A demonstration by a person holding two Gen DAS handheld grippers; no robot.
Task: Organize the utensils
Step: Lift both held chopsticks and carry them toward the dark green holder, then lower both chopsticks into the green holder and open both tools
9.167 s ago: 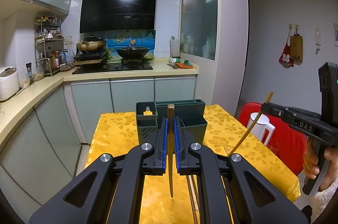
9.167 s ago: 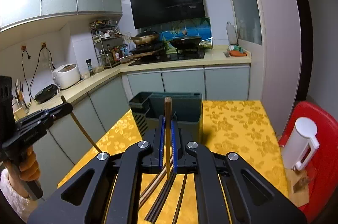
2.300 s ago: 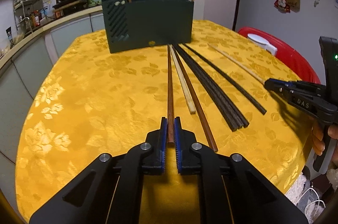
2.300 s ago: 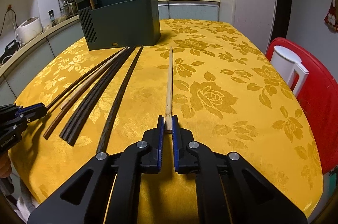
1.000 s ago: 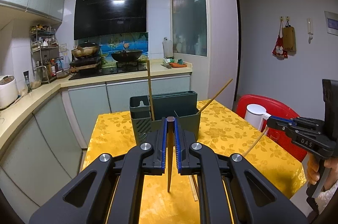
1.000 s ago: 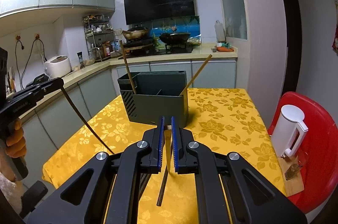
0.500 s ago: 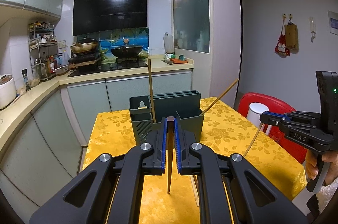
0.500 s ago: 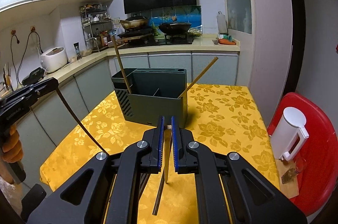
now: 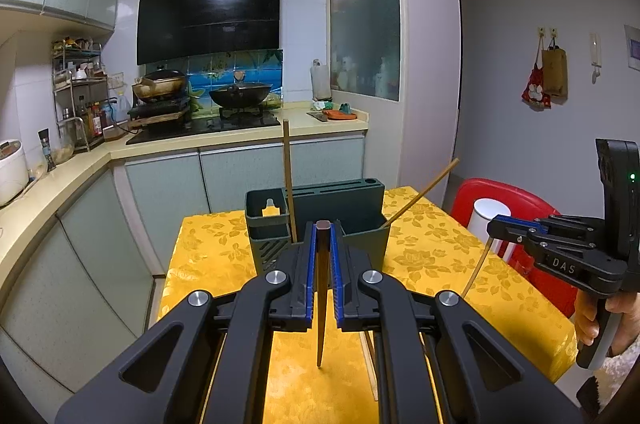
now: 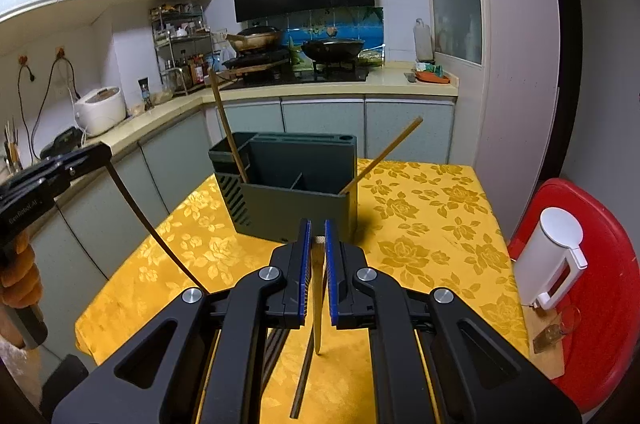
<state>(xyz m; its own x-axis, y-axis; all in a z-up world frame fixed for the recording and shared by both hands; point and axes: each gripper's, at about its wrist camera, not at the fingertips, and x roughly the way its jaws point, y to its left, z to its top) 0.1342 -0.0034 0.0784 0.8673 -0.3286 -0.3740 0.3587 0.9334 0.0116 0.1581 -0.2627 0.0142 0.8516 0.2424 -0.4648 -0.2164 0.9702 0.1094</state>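
My left tool (image 9: 323, 256) clamps a brown chopstick (image 9: 320, 304), my right tool (image 10: 316, 256) a pale chopstick (image 10: 318, 304), above the utensil holder (image 10: 296, 200).

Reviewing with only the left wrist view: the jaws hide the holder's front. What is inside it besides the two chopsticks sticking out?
Observer: The right wrist view shows a divider splitting the front section of the holder; nothing else shows inside.
Operator: The right gripper is side-on for me. Is its stick actually clamped?
Observer: Yes. The right gripper has its jaws shut on a pale chopstick, gripped near its top, tip hanging down.
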